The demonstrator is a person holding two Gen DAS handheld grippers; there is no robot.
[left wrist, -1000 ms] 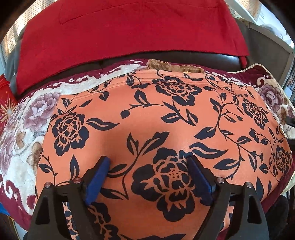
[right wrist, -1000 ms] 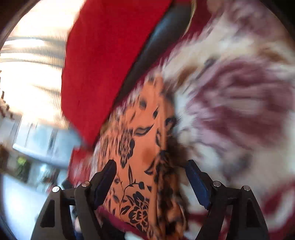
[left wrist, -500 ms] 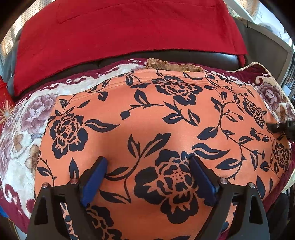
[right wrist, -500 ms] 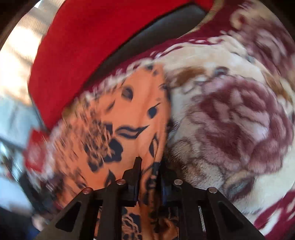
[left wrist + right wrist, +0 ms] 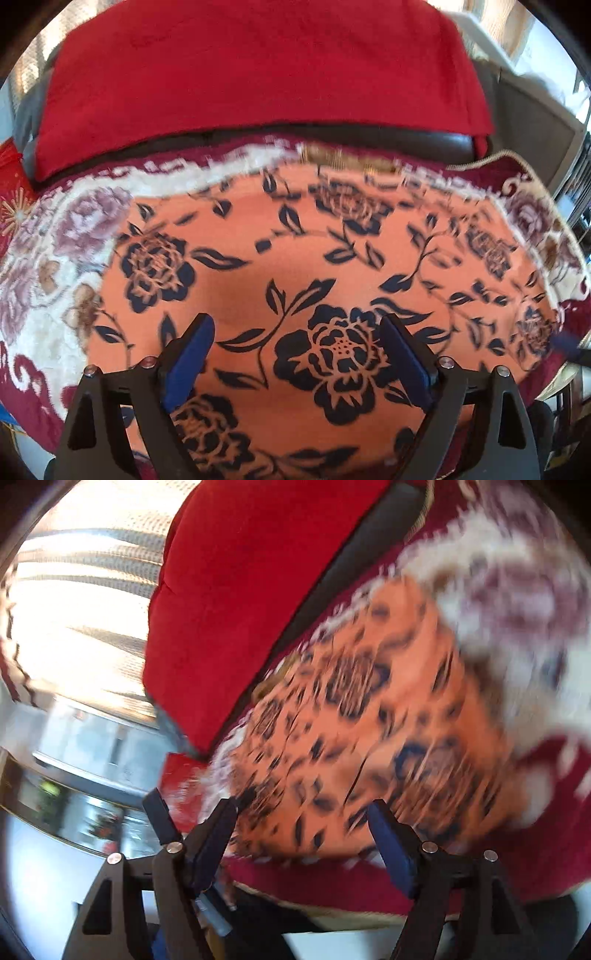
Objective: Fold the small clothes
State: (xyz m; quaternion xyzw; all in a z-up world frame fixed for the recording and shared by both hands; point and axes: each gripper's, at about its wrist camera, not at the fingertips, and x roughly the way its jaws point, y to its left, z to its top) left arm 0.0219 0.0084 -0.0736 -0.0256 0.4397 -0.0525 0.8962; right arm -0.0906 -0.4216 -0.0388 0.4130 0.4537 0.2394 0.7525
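An orange garment with a dark floral print [image 5: 295,258] lies spread flat on a floral blanket [image 5: 55,295]. My left gripper [image 5: 295,332] is open and empty, hovering just above the garment's near middle. In the right wrist view the garment [image 5: 369,709] is blurred by motion. My right gripper [image 5: 299,812] is open and empty, held off the garment's near edge. Its tip shows at the right edge of the left wrist view [image 5: 569,347].
A red cloth [image 5: 258,74] drapes the dark sofa back [image 5: 443,138] behind the blanket. A tan item [image 5: 343,157] pokes out at the garment's far edge. The other gripper's finger [image 5: 160,818] and a bright window [image 5: 74,609] lie left of the right gripper.
My right gripper, shut on the garment's edge half a second ago, has opened and pulled back fast. My left gripper rose slightly and stayed open.
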